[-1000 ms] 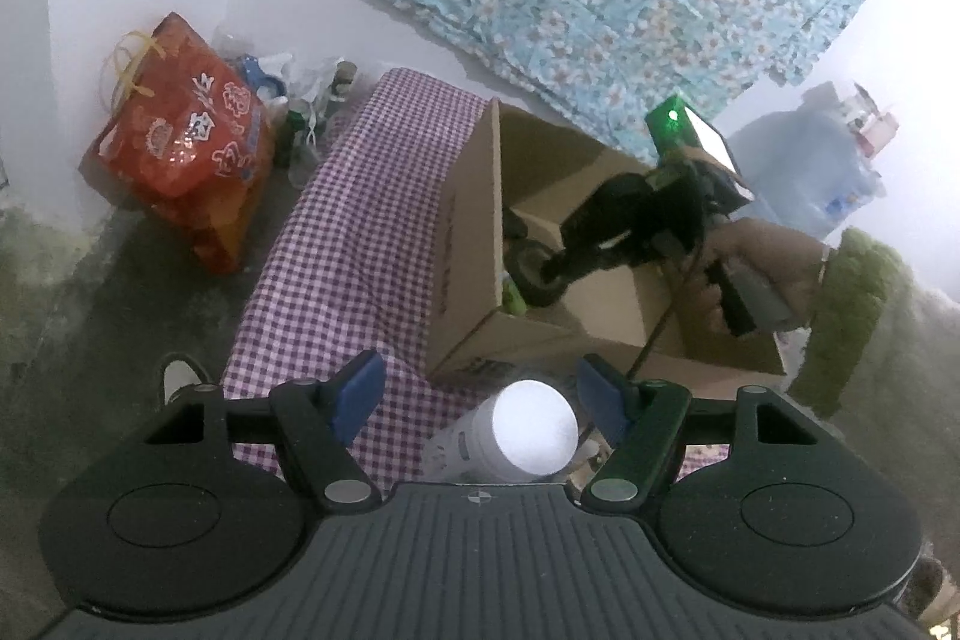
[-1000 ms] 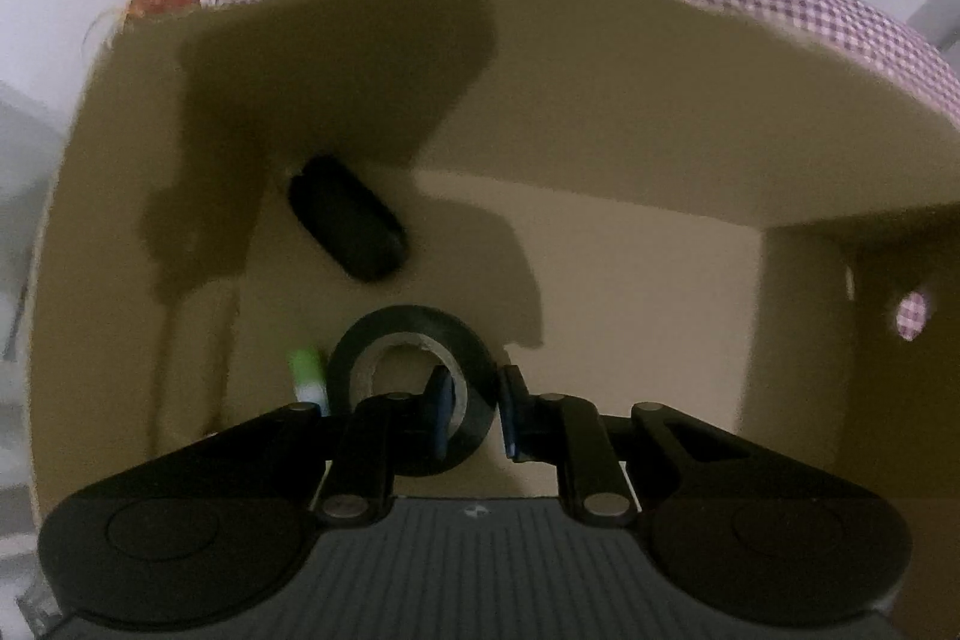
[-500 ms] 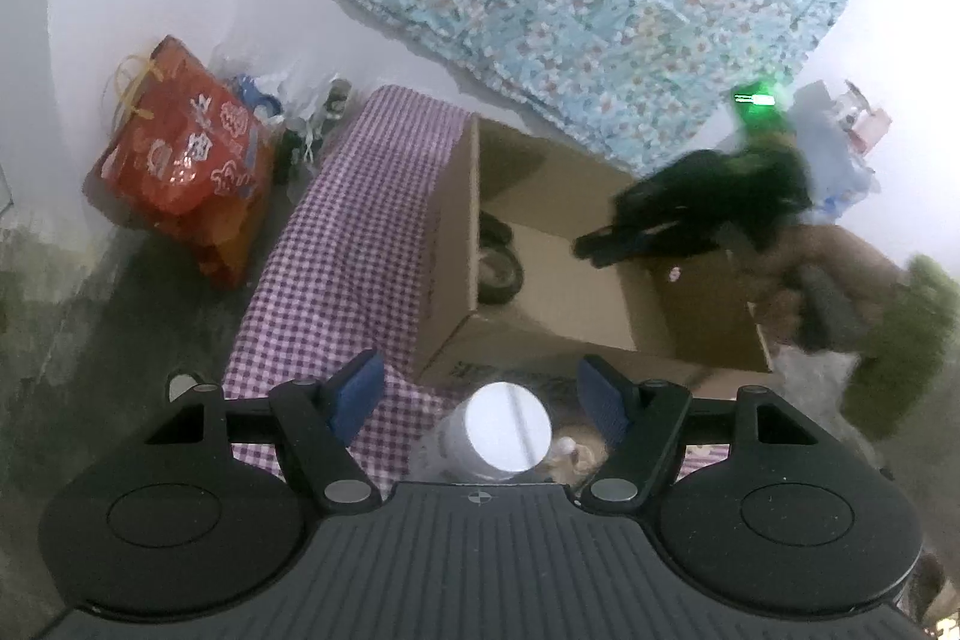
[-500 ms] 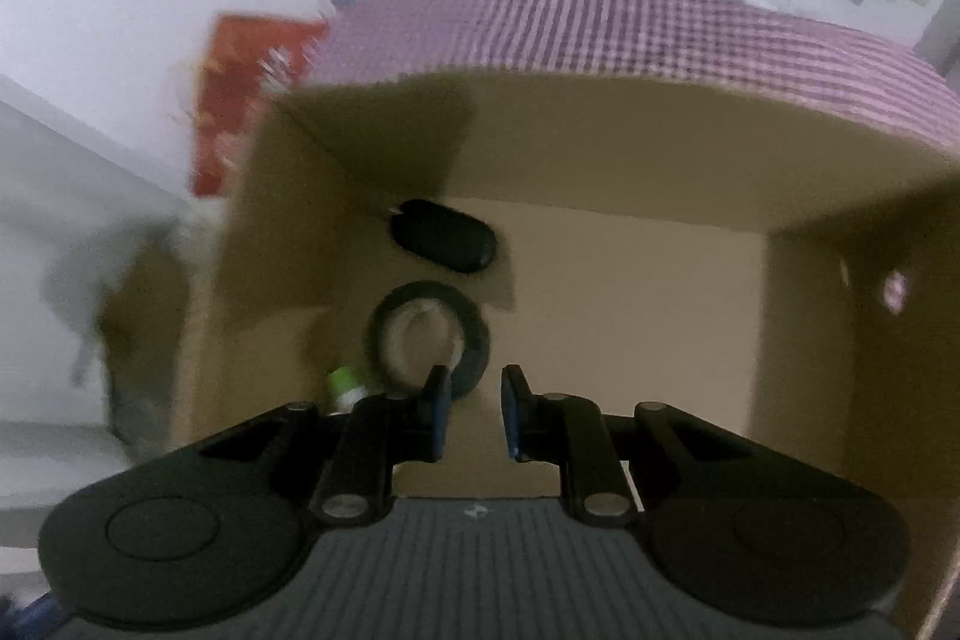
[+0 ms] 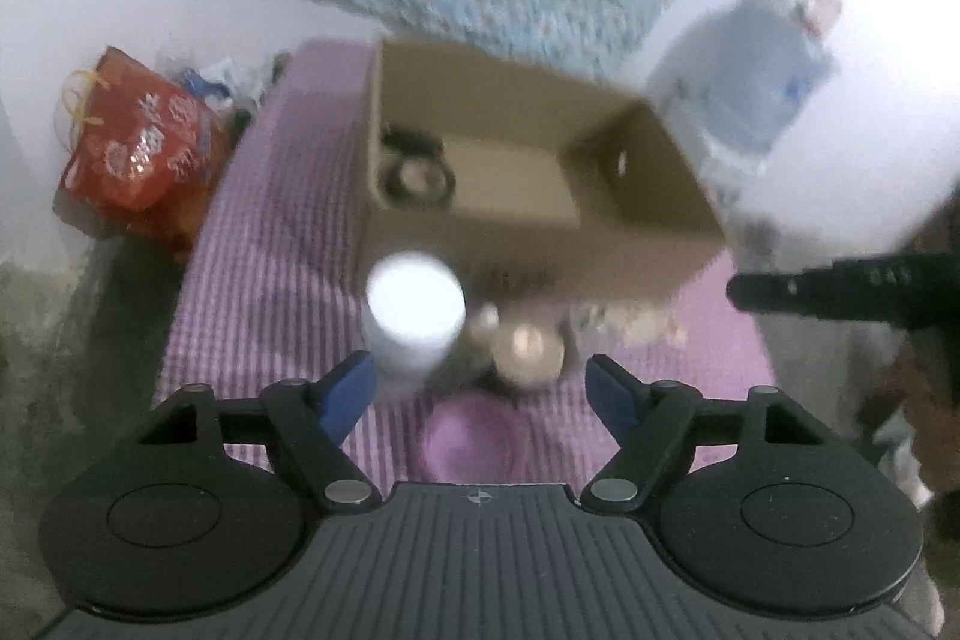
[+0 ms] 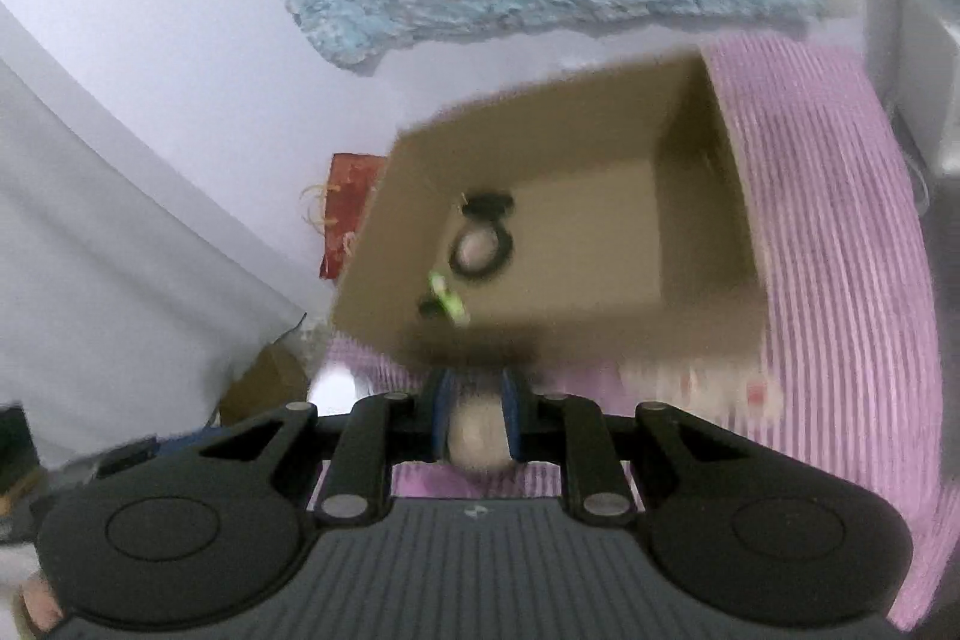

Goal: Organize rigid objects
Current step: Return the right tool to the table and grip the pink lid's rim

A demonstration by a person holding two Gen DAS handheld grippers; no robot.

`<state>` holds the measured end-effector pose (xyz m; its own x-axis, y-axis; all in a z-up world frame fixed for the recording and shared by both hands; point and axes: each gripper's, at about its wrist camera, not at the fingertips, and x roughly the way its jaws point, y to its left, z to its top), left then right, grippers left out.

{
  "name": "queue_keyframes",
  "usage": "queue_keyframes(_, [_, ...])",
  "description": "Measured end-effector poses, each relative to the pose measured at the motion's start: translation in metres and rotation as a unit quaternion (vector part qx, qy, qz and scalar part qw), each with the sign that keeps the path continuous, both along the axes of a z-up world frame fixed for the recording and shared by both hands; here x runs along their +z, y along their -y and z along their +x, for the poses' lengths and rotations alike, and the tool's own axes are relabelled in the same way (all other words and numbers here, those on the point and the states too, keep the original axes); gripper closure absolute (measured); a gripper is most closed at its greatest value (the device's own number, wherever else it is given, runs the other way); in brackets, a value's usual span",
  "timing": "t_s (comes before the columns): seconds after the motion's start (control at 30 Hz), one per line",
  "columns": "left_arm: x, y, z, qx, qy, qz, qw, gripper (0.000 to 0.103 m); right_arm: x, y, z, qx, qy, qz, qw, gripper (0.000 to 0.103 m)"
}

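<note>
Box sits on counter, wall-side. Tape roll w/ pen just beside it inside box, at its left end. Bottle & jar on counter in front of box. Bag on floor left of counter.

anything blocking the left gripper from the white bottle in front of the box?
Nothing visible. The white bottle stands just beyond the left gripper, toward its left finger, on the checked cloth; the jaws are opening, with nothing gripped. Small pale items sit beside it, not before it.
</note>
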<state>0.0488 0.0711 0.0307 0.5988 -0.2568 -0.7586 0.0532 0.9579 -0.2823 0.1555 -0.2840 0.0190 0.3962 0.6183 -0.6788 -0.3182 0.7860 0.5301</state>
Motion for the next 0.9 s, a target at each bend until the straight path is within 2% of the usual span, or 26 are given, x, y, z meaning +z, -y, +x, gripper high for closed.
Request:
queue_keyframes(0.13, [-0.038,0.02,0.002,-0.018,-0.049,0.035,0.998,0.026,-0.053,-0.007,-0.028,-0.008,-0.041,0.014,0.999,0.083])
queue_keyframes(0.27, [-0.068,0.035,0.006,-0.024,-0.082,0.056,0.9948,0.026,-0.082,-0.025,-0.041,-0.014,-0.052,0.008,0.999,0.082])
queue_keyframes(0.47, [-0.09,0.047,0.016,-0.03,-0.101,0.069,0.9921,0.021,-0.1,-0.05,-0.03,0.001,-0.069,0.006,0.998,0.08])
queue_keyframes(0.57, [-0.095,0.052,0.021,-0.036,-0.103,0.077,0.9911,0.018,-0.108,-0.059,-0.027,0.005,-0.067,-0.001,0.998,0.058])
queue_keyframes(0.6, [-0.097,0.053,0.021,-0.036,-0.104,0.08,0.9906,0.018,-0.11,-0.061,-0.026,0.007,-0.063,-0.004,0.998,0.057])
queue_keyframes(0.8, [-0.109,0.053,0.027,-0.037,-0.108,0.089,0.9895,0.021,-0.122,-0.077,-0.015,0.025,-0.059,-0.022,0.998,0.058])
queue_keyframes(0.9, [-0.113,0.054,0.03,-0.038,-0.11,0.091,0.989,0.025,-0.129,-0.088,-0.01,0.035,-0.061,-0.027,0.997,0.064])
